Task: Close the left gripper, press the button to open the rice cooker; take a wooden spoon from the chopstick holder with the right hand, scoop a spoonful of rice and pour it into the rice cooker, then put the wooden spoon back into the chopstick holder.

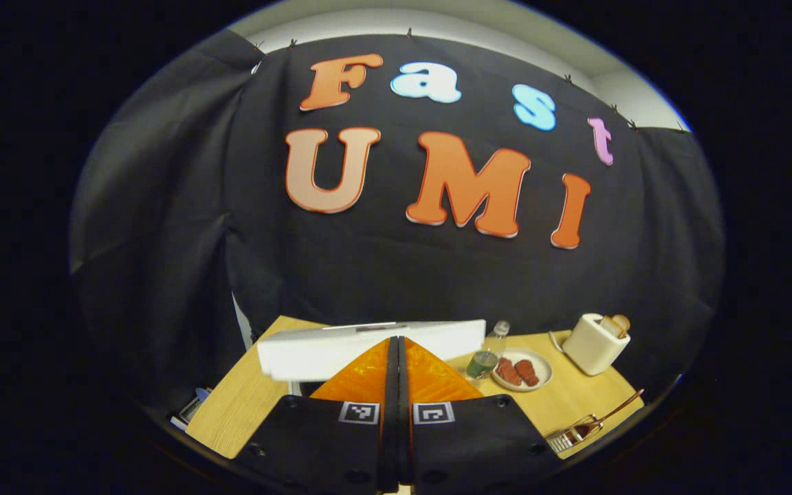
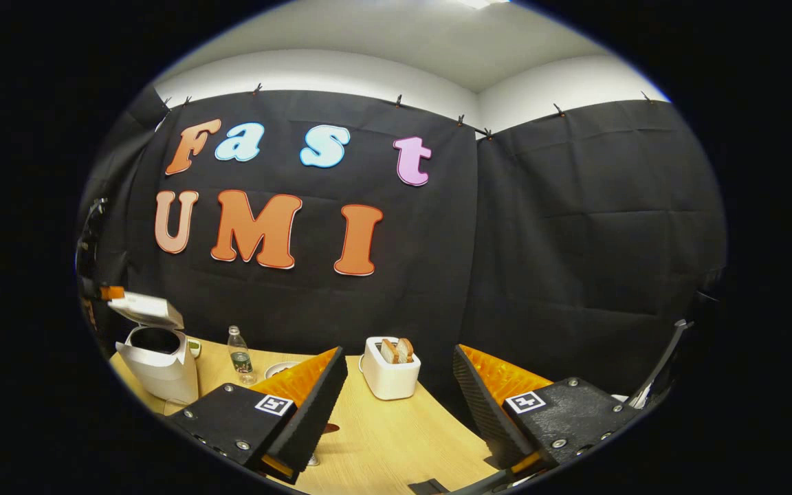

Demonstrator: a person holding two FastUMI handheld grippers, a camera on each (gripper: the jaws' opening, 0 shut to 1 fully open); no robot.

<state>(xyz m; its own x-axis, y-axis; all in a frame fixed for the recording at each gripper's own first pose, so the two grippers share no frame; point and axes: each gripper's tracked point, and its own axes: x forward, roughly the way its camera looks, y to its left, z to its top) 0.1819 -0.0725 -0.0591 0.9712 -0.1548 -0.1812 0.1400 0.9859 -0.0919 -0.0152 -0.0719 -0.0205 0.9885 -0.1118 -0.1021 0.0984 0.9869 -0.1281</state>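
1. My left gripper [image 1: 399, 357] has its two fingers pressed flat together, no gap between them, pointing forward and level
2. My right gripper [image 2: 399, 375] has its fingers spread wide apart, nothing between them, held level

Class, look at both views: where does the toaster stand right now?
In the right gripper view the toaster stands on the wooden table near the back wall; in the left gripper view it sits far right, beside the plate.
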